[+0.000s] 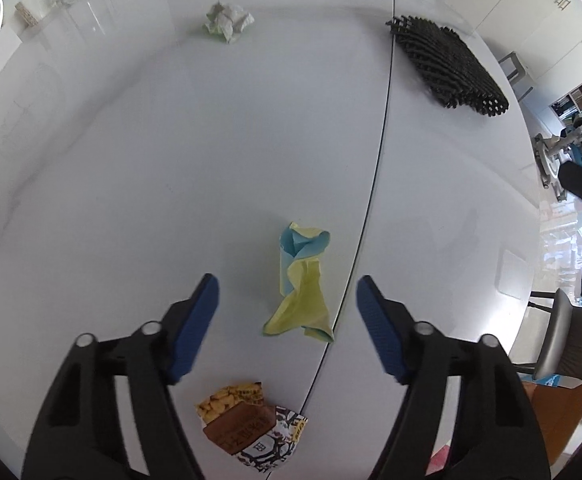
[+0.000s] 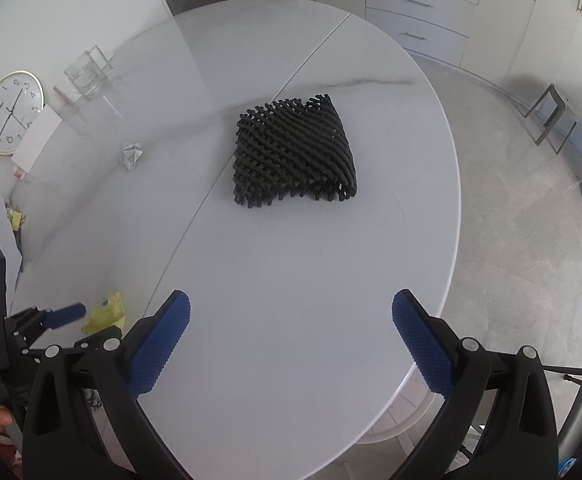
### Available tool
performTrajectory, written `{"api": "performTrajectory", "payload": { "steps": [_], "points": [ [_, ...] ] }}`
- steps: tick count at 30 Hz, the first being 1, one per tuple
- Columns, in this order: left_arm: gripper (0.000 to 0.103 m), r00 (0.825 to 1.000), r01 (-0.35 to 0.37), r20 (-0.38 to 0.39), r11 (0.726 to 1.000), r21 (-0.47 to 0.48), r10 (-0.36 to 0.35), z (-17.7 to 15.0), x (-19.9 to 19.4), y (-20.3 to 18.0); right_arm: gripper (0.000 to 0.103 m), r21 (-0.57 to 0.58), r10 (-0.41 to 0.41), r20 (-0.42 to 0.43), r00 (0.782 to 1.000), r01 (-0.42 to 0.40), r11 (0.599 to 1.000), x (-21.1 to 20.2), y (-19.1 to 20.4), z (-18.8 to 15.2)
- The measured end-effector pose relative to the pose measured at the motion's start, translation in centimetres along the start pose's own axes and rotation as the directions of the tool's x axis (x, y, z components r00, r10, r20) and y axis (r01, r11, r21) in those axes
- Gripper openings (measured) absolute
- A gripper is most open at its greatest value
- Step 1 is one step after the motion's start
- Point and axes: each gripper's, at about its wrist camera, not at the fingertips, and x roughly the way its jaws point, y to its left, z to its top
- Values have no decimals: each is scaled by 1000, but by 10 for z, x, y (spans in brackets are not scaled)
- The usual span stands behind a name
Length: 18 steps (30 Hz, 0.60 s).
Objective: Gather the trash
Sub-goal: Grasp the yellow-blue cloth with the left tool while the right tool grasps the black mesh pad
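Item: crumpled yellow-and-blue paper twist (image 1: 301, 286), lying on the white marble tabletop (image 1: 211, 160), centre-near, just left of the seam. Light, soft, crushable; should pinch best across the narrow middle. Left hand-held gripper (image 1: 287, 312): spread, straddling it, pads clear. Right hand-held gripper (image 2: 291, 336): spread, holding nothing.

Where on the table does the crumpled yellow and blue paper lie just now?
In the left wrist view the yellow and blue paper lies on the white table, just left of its centre seam, between the left gripper's open jaws, beyond the snack wrapper.
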Motion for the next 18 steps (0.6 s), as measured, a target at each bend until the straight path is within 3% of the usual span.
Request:
{"api": "performTrajectory", "payload": {
  "steps": [4, 9, 12, 18],
  "points": [
    [59, 1000, -11, -9, 1000, 10, 12, -1, 7, -1, 100, 1, -4, -5, 1000, 4, 1000, 10, -2, 12],
    [29, 1000, -3, -8, 999, 41, 4, 1, 5, -5, 100, 3, -3, -1, 1000, 3, 1000, 16, -3, 22],
    [24, 1000, -2, 5, 999, 47, 1, 3, 2, -6, 100, -1, -5, -3, 1000, 5, 1000, 19, -2, 26],
    [24, 998, -7, 58, 998, 68, 3, 23, -18, -16, 100, 8, -8, -10, 1000, 9, 1000, 38, -4, 45]
  ]
}}
